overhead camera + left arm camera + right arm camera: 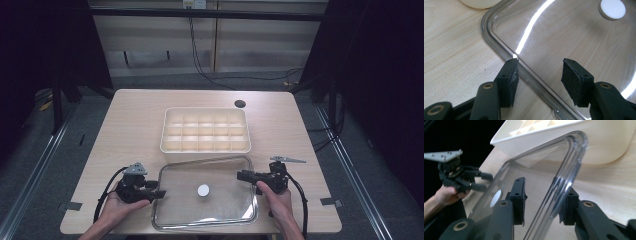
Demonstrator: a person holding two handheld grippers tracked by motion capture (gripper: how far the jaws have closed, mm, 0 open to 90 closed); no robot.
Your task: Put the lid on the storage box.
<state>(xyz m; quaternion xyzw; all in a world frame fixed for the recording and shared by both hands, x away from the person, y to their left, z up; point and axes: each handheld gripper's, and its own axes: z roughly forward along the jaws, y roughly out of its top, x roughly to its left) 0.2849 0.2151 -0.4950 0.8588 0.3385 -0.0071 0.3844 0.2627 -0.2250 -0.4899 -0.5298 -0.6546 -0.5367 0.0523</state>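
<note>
A clear rectangular lid [220, 175] with a white round knob [203, 190] lies on the wooden table, just in front of a cream divided box [205, 148]. My left gripper [161, 193] is at the lid's left edge. In the left gripper view it [540, 75] is open, its jaws straddling the lid's rim [524, 72], which runs close by the left pad. My right gripper [240, 175] is at the lid's right edge. Its jaws [544, 200] also stand open around the rim [564, 182], the rim near the right pad.
The box [604, 142] has several empty compartments and sits right behind the lid. A dark round hole [240, 104] is in the table at the back right. The left gripper [487, 181] and its hand show across the lid. Bare wood lies on both sides.
</note>
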